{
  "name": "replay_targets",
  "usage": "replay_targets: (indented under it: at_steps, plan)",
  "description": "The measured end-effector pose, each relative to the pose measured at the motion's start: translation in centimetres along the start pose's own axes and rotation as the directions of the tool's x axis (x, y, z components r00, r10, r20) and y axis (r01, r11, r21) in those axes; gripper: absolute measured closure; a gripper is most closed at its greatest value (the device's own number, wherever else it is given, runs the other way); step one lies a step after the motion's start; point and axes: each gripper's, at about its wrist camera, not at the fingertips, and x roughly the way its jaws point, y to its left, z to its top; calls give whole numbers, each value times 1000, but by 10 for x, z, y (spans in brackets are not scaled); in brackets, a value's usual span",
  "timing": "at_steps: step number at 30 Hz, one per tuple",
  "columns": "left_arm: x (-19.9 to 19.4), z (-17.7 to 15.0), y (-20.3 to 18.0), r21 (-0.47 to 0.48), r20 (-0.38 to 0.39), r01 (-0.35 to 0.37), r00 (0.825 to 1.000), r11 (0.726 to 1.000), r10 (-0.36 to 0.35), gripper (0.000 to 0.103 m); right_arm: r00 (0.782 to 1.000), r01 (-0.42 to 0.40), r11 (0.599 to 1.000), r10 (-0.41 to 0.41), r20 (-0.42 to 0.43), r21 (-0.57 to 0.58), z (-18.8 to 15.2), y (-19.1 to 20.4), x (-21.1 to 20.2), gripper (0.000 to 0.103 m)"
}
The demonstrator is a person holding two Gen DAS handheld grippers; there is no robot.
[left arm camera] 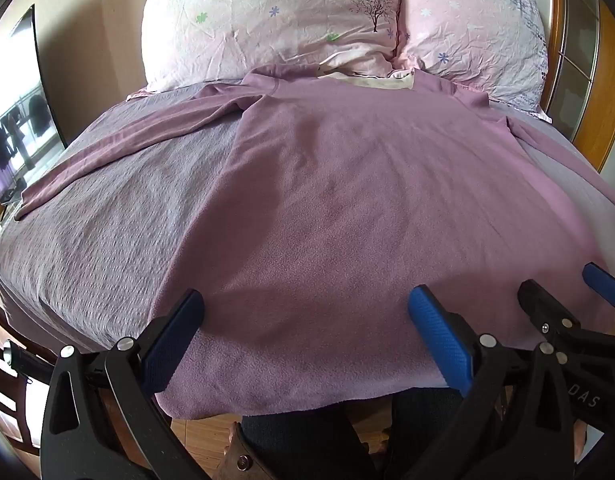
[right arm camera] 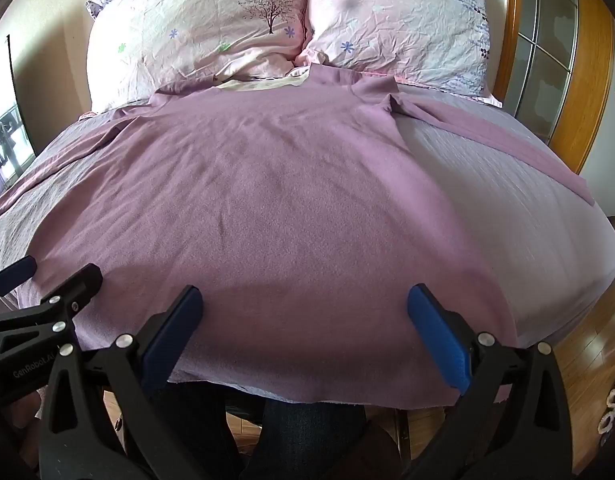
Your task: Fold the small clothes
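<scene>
A mauve long-sleeved top point(left arm camera: 327, 200) lies spread flat on the bed, collar toward the pillows, hem hanging over the near edge; it also shows in the right wrist view point(right arm camera: 267, 208). One sleeve point(left arm camera: 119, 144) stretches out to the left, the other point(right arm camera: 507, 140) to the right. My left gripper point(left arm camera: 305, 320) is open and empty just above the hem. My right gripper point(right arm camera: 305, 320) is open and empty over the hem's right part, and shows at the left view's right edge point(left arm camera: 567, 288). The left gripper shows at the right view's left edge point(right arm camera: 55, 272).
The bed has a grey-lilac cover point(left arm camera: 107, 232). Two pink floral pillows point(left arm camera: 267, 20) point(right arm camera: 395, 20) lie at the head. A wooden-framed glass door point(right arm camera: 547, 48) stands at the right. A window or screen point(left arm camera: 15, 128) is at the left. My legs and a wood floor point(right arm camera: 307, 432) are below.
</scene>
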Motion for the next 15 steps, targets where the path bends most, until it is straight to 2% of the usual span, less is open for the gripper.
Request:
replay_targets:
  at_steps: [15]
  plan:
    - [0,0,0,-1,1,1,1000,1000,-1,1,1000,0,1000,0,-1,0,0,0,0,2]
